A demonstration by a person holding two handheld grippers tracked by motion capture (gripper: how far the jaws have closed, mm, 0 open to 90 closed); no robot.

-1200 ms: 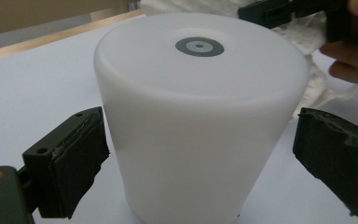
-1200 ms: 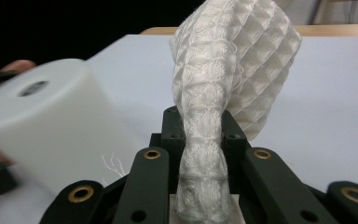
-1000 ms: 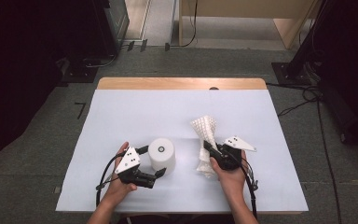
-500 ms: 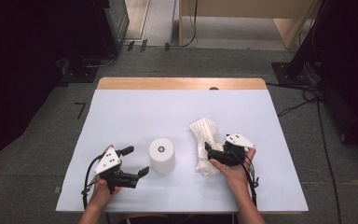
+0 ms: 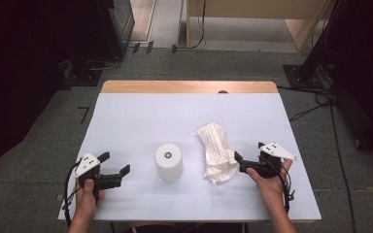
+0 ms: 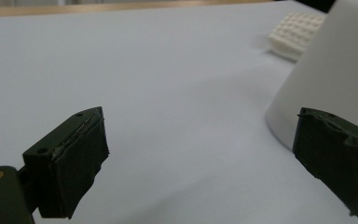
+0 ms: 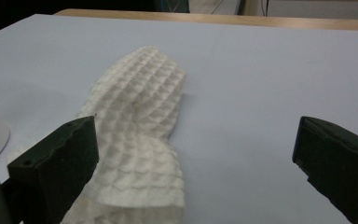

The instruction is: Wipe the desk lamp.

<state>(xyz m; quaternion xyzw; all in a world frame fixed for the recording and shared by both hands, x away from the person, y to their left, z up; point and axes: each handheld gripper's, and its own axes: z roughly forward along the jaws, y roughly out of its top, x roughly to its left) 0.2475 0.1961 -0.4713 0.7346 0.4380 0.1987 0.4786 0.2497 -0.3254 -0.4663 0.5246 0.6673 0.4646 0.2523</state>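
Beside the towel (image 5: 217,153) (near end cropped), right gripper (image 5: 237,162) just opened, empty.

A table (image 5: 126,116) with a pale lavender-white cover and a bare wooden strip along its far edge carried 2 things lying apart near its front: an upright white paper roll (image 5: 168,162) and, to its right, a crumpled white waffle-textured cloth (image 5: 217,151).
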